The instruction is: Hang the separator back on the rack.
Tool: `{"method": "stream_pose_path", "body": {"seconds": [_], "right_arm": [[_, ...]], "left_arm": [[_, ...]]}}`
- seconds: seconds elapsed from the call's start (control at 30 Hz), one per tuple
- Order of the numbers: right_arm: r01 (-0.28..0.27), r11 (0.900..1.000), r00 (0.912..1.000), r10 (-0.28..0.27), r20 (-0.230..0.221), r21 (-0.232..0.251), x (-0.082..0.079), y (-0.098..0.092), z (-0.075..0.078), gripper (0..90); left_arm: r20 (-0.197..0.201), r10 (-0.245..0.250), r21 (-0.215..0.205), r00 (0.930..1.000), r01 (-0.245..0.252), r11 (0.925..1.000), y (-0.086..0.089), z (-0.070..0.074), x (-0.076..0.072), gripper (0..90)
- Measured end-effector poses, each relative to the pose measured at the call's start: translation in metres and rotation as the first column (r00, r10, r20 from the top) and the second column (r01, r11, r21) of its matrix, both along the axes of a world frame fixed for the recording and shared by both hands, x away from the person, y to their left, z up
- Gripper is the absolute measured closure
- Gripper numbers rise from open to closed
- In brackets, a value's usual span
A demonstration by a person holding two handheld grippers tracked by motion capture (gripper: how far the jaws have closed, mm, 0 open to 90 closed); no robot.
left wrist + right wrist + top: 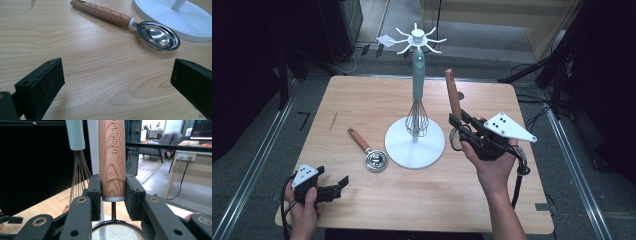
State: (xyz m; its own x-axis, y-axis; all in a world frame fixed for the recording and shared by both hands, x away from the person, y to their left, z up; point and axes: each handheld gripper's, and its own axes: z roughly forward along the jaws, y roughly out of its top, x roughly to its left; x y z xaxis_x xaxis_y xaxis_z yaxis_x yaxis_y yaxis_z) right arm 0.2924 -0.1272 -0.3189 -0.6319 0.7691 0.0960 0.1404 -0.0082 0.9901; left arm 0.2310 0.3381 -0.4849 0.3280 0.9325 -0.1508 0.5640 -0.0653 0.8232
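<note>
A white utensil stand (414, 145) with hook arms at its top (417, 39) rises mid-table; a teal-handled whisk (417, 107) hangs on it. My right gripper (455, 122) is shut on a wood-handled strainer (453, 95), handle upright, right of the stand. In the right gripper view the pads clamp the handle (112, 157) just above the mesh bowl (116, 231), with the whisk (77, 165) behind. A wood-handled metal scoop (368, 152) lies left of the base. My left gripper (341, 186) rests open near the front left corner, with the scoop (157, 36) beyond its gripper (117, 85).
The wooden table (362, 100) has bare surface on its left and front. Cables and dark equipment stands ring the floor around it. The stand's round base (190, 22) lies just past the scoop in the left gripper view.
</note>
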Motion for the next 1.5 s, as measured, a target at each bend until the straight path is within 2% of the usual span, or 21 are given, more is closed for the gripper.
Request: {"method": "stream_pose_path", "body": {"seconds": [0.2,0.57,0.77,1.17,1.5], "right_arm": [[-0.003,1.000,0.9994,0.002,0.035,0.019,-0.001,0.005,0.004,70.5],[-0.007,1.000,0.9981,0.006,0.061,0.023,0.001,0.013,0.016,70.6],[-0.004,0.999,0.9971,0.000,0.076,0.042,0.003,0.015,0.020,70.5],[-0.008,0.998,0.9964,0.002,0.085,0.067,0.006,0.020,0.027,70.6],[-0.005,0.998,0.9963,0.000,0.086,0.055,0.011,0.024,0.029,70.6]], "left_arm": [[0.001,0.002,-0.003,1.0000,-0.002,1.0000,0.000,0.000,0.000,0.0],[0.005,0.002,-0.008,1.0000,-0.002,1.0000,0.000,0.000,0.000,0.0],[0.005,0.001,-0.004,1.0000,-0.001,1.0000,0.000,0.000,0.000,0.0],[0.004,0.000,-0.006,1.0000,0.001,1.0000,0.000,0.000,0.000,0.0],[0.005,0.001,-0.008,1.0000,-0.001,1.0000,0.000,0.000,0.000,0.0]]}}
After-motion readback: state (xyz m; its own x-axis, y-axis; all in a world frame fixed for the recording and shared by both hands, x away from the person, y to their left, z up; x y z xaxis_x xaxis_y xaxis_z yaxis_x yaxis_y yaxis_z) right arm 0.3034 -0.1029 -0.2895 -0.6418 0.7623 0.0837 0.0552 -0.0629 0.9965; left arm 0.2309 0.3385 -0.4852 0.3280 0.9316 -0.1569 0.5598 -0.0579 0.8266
